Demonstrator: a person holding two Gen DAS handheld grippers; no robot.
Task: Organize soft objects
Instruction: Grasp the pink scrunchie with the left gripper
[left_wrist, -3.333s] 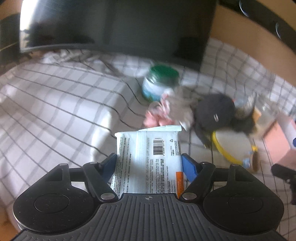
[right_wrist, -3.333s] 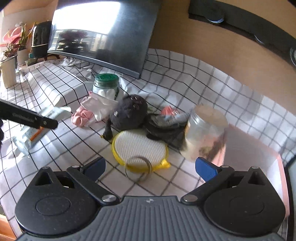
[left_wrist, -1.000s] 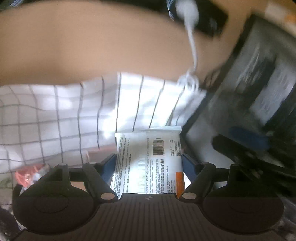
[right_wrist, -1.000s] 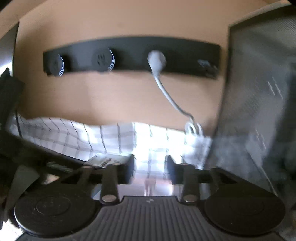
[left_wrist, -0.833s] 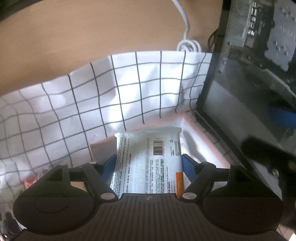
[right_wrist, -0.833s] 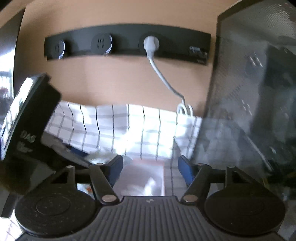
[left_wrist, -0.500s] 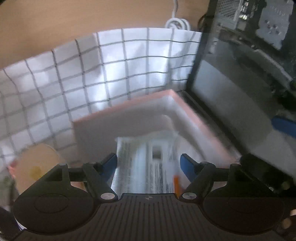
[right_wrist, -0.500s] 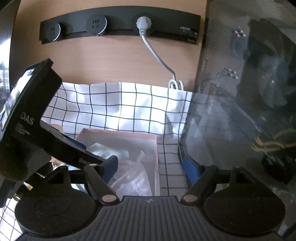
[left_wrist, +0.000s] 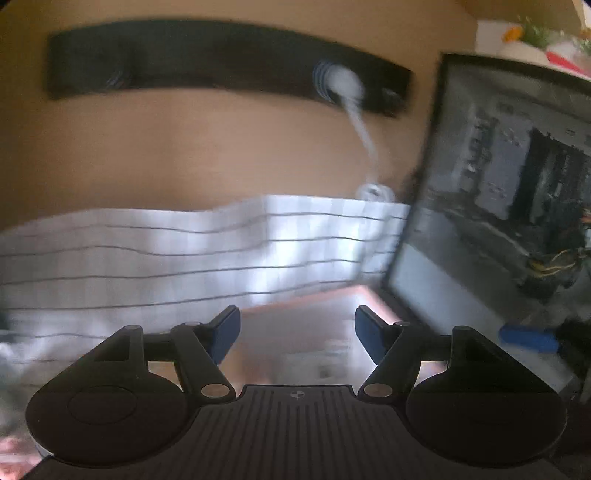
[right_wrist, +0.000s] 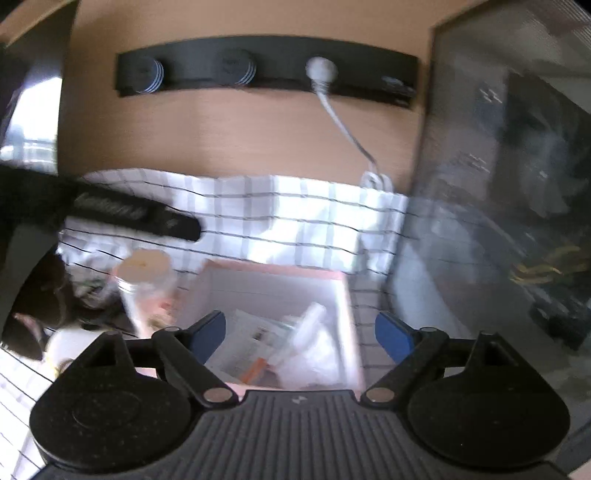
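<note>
The white wet-wipes packet (right_wrist: 251, 343) lies inside the pink box (right_wrist: 273, 271), beside a crumpled clear plastic bag (right_wrist: 314, 328). In the blurred left wrist view, my left gripper (left_wrist: 297, 332) stands open and empty above the pink box's rim (left_wrist: 365, 291), with the packet (left_wrist: 325, 369) a pale smear below it. My right gripper (right_wrist: 300, 330) hovers over the box's near side, its jaws opening with nothing between them. The left gripper's black finger (right_wrist: 136, 214) reaches in from the left, away from the box. A dark plush toy (right_wrist: 37, 295) lies at far left.
A clear jar with a tan lid (right_wrist: 144, 266) stands just left of the box. A glass-sided computer case (right_wrist: 498, 221) blocks the right. A wooden wall with a black socket strip (right_wrist: 266, 70) and white cable (right_wrist: 343, 125) closes the back. A checked cloth (right_wrist: 295, 214) covers the table.
The left gripper let the wipes packet drop into the pink box and swung away, now empty. The right gripper opened wide and came down over the box.
</note>
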